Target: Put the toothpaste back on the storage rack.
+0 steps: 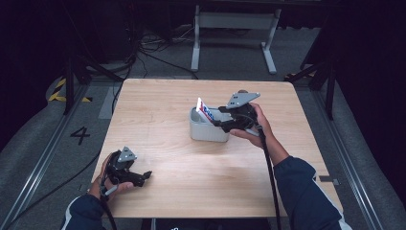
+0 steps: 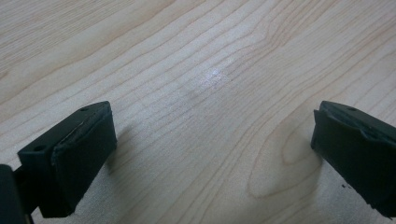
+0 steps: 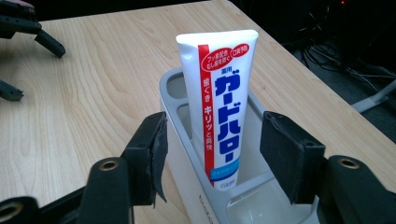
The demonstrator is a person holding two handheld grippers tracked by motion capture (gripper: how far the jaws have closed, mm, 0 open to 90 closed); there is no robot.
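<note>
A white toothpaste tube [image 1: 205, 111] [image 3: 219, 112] with a red stripe and blue lettering stands upright, cap down, in a grey compartmented container [image 1: 206, 132] [image 3: 187, 186] near the table's middle. My right gripper [image 1: 218, 123] [image 3: 212, 140] hovers at the container's right side; its jaws stand open on either side of the tube, and the pads do not touch it. My left gripper [image 1: 146, 176] [image 2: 212, 144] rests low over the bare wooden table [image 1: 158, 105] near the front left, open with nothing between its jaws.
The container has several compartments, and the one nearest my right gripper holds nothing. Beyond the table's far edge stand a white desk frame [image 1: 234, 33] and floor cables [image 1: 153, 48]. Dark tripod legs [image 1: 72, 76] flank the table.
</note>
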